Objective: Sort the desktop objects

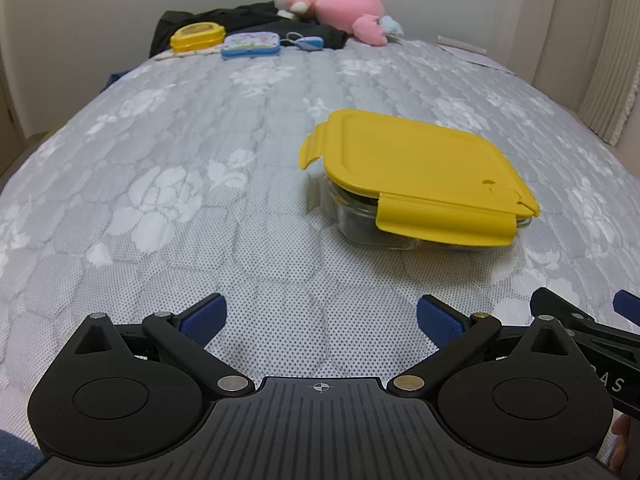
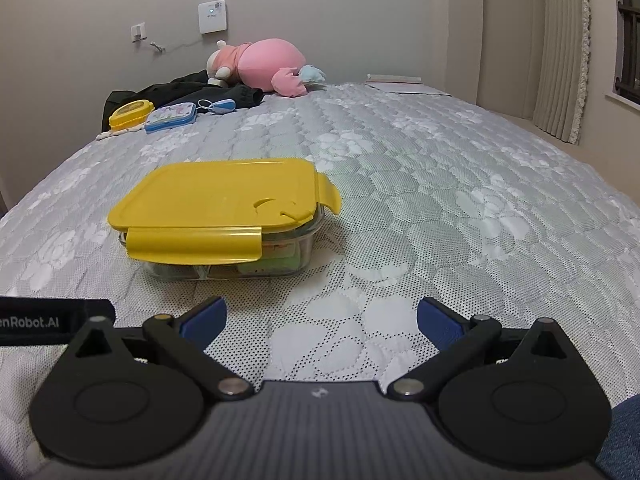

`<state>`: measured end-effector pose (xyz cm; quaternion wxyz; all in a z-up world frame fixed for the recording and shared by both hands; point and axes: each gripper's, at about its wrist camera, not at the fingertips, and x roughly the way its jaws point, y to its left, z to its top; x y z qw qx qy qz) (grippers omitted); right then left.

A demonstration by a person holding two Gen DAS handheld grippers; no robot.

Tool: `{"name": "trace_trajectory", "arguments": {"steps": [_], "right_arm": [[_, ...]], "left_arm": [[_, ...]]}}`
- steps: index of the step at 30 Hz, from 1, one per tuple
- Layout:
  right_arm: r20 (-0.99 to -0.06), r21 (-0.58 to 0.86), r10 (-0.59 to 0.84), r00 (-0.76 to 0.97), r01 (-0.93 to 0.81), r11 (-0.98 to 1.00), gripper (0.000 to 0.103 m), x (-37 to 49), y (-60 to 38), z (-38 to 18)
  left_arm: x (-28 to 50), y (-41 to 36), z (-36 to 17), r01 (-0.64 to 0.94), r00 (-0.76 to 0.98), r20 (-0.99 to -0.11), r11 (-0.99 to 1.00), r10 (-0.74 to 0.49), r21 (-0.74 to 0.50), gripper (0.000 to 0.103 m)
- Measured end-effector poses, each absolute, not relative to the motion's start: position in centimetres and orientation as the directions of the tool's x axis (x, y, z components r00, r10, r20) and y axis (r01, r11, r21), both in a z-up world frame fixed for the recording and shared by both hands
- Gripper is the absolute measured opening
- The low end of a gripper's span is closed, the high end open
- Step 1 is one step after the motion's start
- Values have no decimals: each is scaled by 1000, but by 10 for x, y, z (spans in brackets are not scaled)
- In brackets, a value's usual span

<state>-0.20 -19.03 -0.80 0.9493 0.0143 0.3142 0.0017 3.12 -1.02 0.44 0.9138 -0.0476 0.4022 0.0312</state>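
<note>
A clear glass box with a yellow lid (image 1: 416, 168) lies on the grey quilted bed, ahead and right of my left gripper (image 1: 320, 316). In the right wrist view the box (image 2: 224, 204) is ahead and left of my right gripper (image 2: 320, 320). The lid sits on the box, its side flaps sticking out. Small items show through the glass. Both grippers are open and empty, low over the bed, short of the box. The right gripper's fingers (image 1: 560, 312) show at the left view's right edge.
At the far end lie a small yellow box (image 1: 197, 36), a blue-rimmed tin (image 1: 251, 45), a blue keyring item (image 1: 308, 43), dark clothing (image 1: 248, 20) and a pink plush toy (image 1: 336, 4). Papers (image 2: 396, 82) lie far right. Curtains (image 2: 560, 48) hang at right.
</note>
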Motion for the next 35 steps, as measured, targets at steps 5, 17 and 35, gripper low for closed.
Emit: {"name": "trace_trajectory", "arguments": {"steps": [5,17,35], "right_arm": [[-596,24,12,803,3,1000,102,-2,-190,-8],[-626,54,39,779,-7,999,102,0,-191,-4],[-605,-80,-208,769,201,976,103,174,-307,-22]], "left_arm": [[30,-10,4,-97,674,-738,993,19,-62,103],[39,3,6,-110,609,-792,984,-45,-140,103],[226,94,-24,-235,600,-765,966,235,112,103]]}}
